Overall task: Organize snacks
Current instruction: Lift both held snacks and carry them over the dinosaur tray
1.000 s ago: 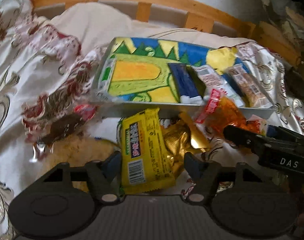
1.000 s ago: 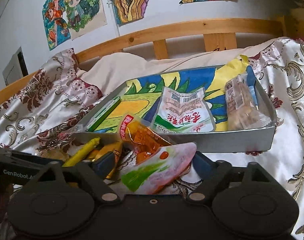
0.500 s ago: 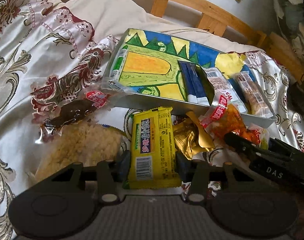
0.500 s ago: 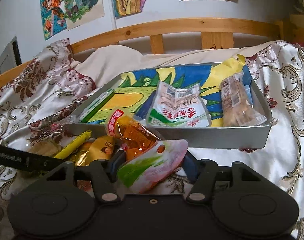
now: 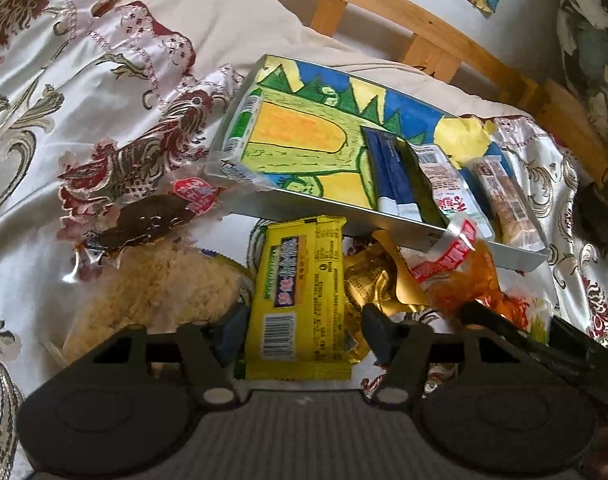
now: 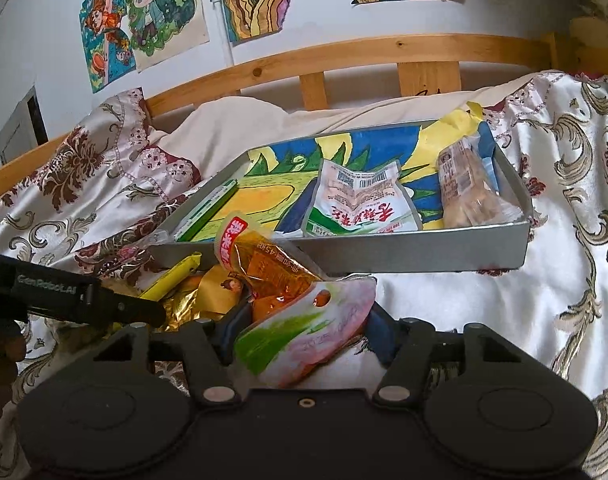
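A grey tray (image 5: 327, 214) (image 6: 423, 252) with a painted bottom lies on the bed and holds several snacks. My left gripper (image 5: 302, 320) is shut on a yellow snack bar (image 5: 300, 292), in front of the tray's near wall. My right gripper (image 6: 304, 326) is shut on a pink and green pouch (image 6: 304, 336), also just short of the tray. An orange packet (image 6: 264, 264) (image 5: 459, 276) and a gold wrapper (image 5: 371, 280) lie between the two grippers.
A clear bag of pale crumbly snack (image 5: 160, 296) and a dark snack in clear wrap (image 5: 152, 220) lie left of my left gripper. In the tray are a white pouch (image 6: 363, 204), a biscuit pack (image 6: 467, 184) and blue sticks (image 5: 391, 172). A wooden bed rail (image 6: 343, 60) runs behind.
Both grippers' jaws have narrowed onto their snacks: the left on the yellow bar, the right on the pink and green pouch. The left view has tilted and drawn a little nearer the tray.
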Demonstrator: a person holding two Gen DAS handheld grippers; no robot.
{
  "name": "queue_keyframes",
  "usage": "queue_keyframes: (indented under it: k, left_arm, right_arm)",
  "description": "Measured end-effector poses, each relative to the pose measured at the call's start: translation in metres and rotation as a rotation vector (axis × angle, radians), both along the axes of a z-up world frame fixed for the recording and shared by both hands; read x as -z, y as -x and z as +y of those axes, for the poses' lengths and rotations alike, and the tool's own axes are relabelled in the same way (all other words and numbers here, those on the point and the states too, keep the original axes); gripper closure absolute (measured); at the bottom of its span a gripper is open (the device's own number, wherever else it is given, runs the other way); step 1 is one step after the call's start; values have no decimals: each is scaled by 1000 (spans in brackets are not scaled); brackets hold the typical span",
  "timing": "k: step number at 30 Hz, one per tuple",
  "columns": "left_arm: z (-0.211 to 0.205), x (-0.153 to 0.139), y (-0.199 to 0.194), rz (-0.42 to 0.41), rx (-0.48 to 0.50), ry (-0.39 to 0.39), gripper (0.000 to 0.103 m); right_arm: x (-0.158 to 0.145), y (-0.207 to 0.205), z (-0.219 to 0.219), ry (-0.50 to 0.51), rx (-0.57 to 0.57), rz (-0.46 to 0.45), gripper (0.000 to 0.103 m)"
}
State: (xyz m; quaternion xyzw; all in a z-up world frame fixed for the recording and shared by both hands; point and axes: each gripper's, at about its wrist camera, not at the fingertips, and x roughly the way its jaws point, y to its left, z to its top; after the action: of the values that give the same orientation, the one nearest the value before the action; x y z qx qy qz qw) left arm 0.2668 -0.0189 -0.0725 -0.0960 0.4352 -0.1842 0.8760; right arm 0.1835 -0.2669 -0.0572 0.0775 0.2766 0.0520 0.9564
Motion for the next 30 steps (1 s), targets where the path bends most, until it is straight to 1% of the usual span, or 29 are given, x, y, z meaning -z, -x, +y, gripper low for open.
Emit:
queue_keyframes:
  k: [1, 5, 8, 11, 16, 18, 21, 26, 30]
  left_arm:
    - [1, 0, -1, 4, -6, -5, 49]
    - [2, 0, -1, 18, -15, 9, 52]
    - [2, -4, 1, 21, -41, 15, 53]
    - [3, -8, 1, 68, -82, 45, 53]
    - [3, -21, 7, 66, -120, 71, 53]
    - [1, -28, 11, 50, -128, 69, 53]
    - [-4, -37, 15, 18, -109, 85, 53]
    - [-7, -52, 20, -66, -89, 98, 53]
    - [-10, -63, 14, -122, -79, 108, 53]
  right_arm:
    - [0, 2, 0, -6, 2, -1, 40]
    - [0, 7, 0, -15, 3, -7, 40]
    - [-1, 9, 2, -10, 2, -14, 40]
    - [-3, 13, 4, -7, 1, -32, 41]
    - [-7, 16, 5, -13, -4, -48, 41]
    - [-8, 17, 6, -15, -8, -53, 41]
    - [-10, 19, 7, -18, -10, -65, 41]
    - [-21, 21, 6, -25, -6, -108, 41]
    - [-31, 17, 5, -20, -1, -151, 41]
